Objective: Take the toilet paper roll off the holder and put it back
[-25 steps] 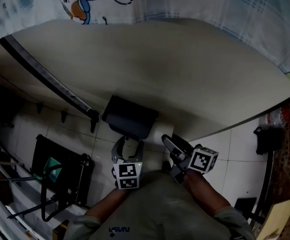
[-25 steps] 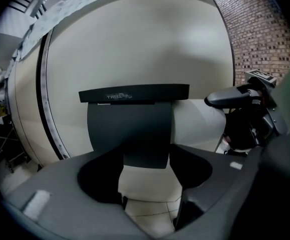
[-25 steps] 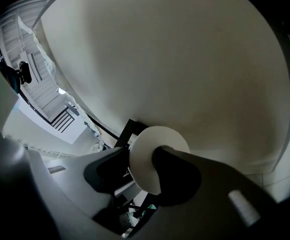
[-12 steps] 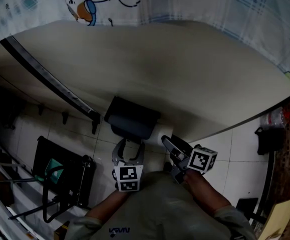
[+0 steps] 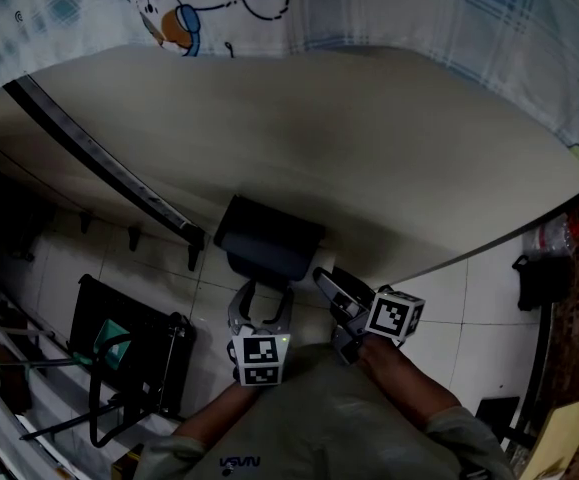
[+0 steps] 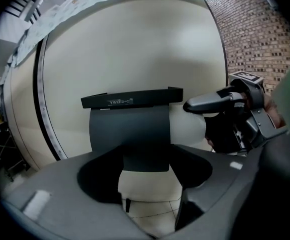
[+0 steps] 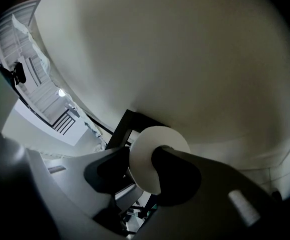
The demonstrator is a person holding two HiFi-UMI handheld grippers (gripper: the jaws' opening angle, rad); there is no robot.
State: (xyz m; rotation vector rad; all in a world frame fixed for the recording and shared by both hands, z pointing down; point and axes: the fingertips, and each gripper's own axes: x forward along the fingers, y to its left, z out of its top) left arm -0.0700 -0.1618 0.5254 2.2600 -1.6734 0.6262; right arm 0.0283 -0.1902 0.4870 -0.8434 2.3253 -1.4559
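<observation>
A black toilet paper holder (image 5: pixel 269 238) hangs on the curved beige wall. In the left gripper view its cover (image 6: pixel 129 126) hides most of the white roll (image 6: pixel 190 130), whose end sticks out at the right. My right gripper (image 5: pixel 322 278) is shut on that end. In the right gripper view the roll (image 7: pixel 147 144) sits between the two jaws (image 7: pixel 145 171). My left gripper (image 5: pixel 261 303) stands open just below the holder, with the cover's lower flap (image 6: pixel 145 159) ahead of its jaws (image 6: pixel 147 176).
A black rail (image 5: pixel 99 158) runs diagonally along the beige wall (image 5: pixel 389 138). A patterned curtain (image 5: pixel 189 8) hangs above. A black rack (image 5: pixel 129 348) stands on the tiled floor at the left and dark items (image 5: pixel 539 278) at the right. A brick wall (image 6: pixel 255 29) is at the right.
My right gripper has moved left toward the holder with the roll, so less white shows beside the cover. The left gripper stays under the holder.
</observation>
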